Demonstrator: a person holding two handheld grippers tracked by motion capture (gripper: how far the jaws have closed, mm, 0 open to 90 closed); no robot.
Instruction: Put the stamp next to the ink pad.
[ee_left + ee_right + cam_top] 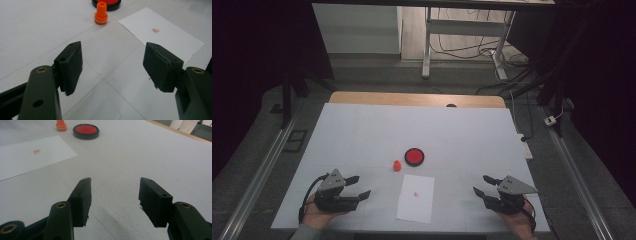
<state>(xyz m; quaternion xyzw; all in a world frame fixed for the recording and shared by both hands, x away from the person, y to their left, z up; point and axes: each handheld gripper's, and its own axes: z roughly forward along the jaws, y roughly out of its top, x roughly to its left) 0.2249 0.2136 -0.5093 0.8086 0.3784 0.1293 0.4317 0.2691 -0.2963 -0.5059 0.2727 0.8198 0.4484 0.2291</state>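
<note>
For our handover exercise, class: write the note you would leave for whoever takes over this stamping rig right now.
Left gripper: open, empty, resting low at the table's near left.
Right gripper: open, empty, near right.
Orange stamp: upright on the table, just left of the red ink pad, apart from it.
White paper: flat between the grippers, bearing one small red stamp mark.
Done: the paper appears stamped and the stamp set down.
Left: probably nothing, unless another print is wanted.
</note>
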